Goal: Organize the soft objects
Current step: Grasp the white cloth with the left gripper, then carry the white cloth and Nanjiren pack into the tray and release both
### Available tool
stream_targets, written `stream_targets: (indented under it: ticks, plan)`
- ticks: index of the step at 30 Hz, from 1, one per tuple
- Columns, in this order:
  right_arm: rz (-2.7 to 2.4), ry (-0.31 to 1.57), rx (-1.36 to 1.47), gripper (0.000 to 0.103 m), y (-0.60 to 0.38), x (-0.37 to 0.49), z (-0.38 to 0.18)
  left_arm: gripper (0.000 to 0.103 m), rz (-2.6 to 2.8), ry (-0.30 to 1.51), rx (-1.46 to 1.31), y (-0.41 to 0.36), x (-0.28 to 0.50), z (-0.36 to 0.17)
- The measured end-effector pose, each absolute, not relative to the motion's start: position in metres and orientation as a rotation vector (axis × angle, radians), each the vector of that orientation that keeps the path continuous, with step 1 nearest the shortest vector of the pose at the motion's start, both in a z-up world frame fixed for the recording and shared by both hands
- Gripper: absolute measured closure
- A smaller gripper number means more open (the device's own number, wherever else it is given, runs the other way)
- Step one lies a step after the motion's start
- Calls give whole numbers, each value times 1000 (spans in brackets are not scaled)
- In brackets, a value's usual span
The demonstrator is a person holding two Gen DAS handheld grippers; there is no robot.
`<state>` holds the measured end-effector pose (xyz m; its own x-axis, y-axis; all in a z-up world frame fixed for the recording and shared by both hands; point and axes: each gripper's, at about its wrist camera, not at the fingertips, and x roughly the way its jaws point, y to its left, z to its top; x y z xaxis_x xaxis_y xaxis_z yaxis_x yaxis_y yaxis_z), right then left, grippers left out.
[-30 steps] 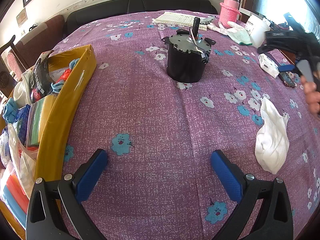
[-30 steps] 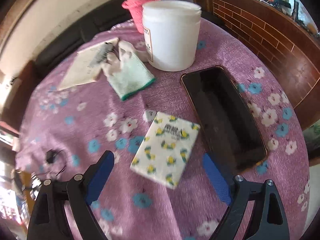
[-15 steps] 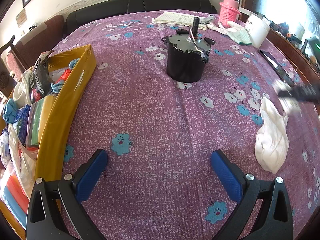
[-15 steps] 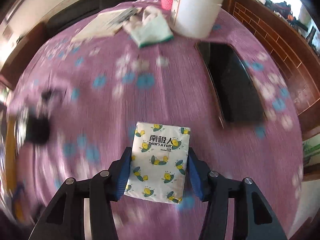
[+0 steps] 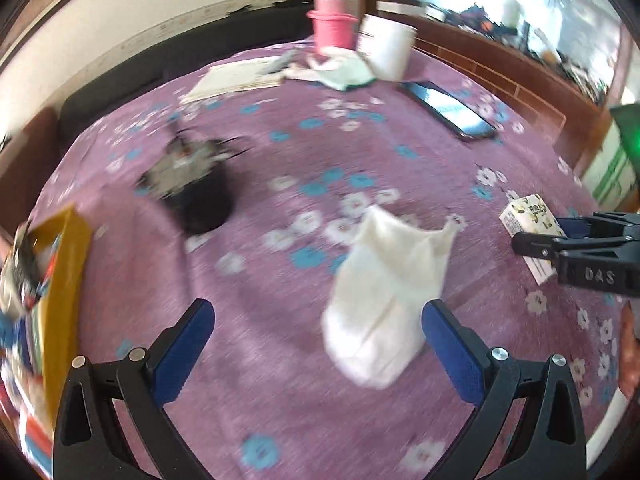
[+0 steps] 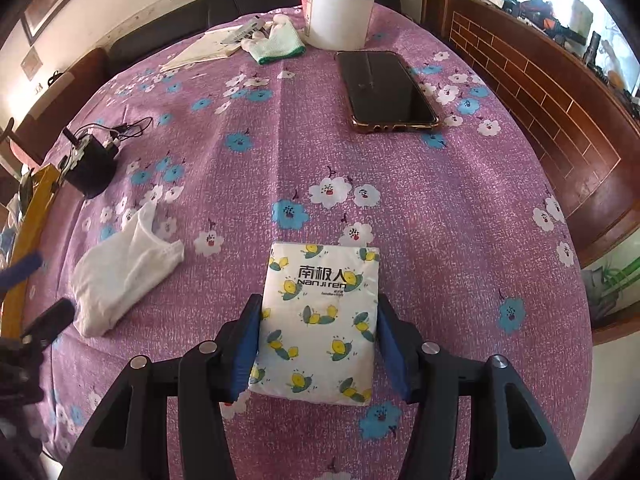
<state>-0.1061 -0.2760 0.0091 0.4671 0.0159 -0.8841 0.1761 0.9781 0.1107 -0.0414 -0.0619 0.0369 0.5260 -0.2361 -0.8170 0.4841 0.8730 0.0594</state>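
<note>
The right gripper [image 6: 318, 344] has its blue fingers [image 6: 244, 346] clenched on the two long edges of a tissue pack [image 6: 318, 320], white with yellow-and-green prints, though the jaws are easing apart slightly. The pack sits at the near middle of the bench [image 6: 440, 208], which is covered by a purple floral cloth. To its left, well apart, a crumpled white cloth [image 6: 120, 276] lies on the bench. Farther off, a black phone [image 6: 386, 90] lies face up, with a white jar [image 6: 340, 12] and a green-edged glove [image 6: 276, 42] beyond it. A black cup-shaped device with wires [image 6: 90, 164] stands at the far left, beside a yellow bin [image 6: 28, 232].

The left gripper [image 5: 316, 350] is released, its fingers [image 5: 182, 346] spread wide and empty. In its blurred view the white cloth [image 5: 384, 300] lies between them, nearer the right finger; whether it touches that finger is unclear.
</note>
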Motion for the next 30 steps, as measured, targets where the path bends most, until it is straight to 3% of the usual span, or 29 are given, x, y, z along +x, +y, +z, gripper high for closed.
stream_targets:
  ticks: [5,6,7,8,9,10,22,30]
  plan:
    - [-69,1075,245,44,-280,-114,10,1,-433,961,360,-86,-34,18]
    - [-64,1073,248,45,-281,-115,9,6,-445,976,349,-86,-35,14]
    - [-56,1067,255,45,-281,-117,10,22,-470,981,308,-84,-36,15]
    - [-47,1061,264,45,-282,-119,10,32,-499,998,269,-81,-37,18]
    - [-41,1058,268,46,-282,-121,10,65,-482,995,269,-79,-40,21]
    - [-35,1055,269,46,-281,-123,10,85,-482,1006,250,-75,-41,26]
    - [80,1023,195,46,-222,-117,42,84,-446,882,-221,94,-76,97]
    - [258,1005,112,46,-130,-95,70,84,-142,821,-347,233,-89,100]
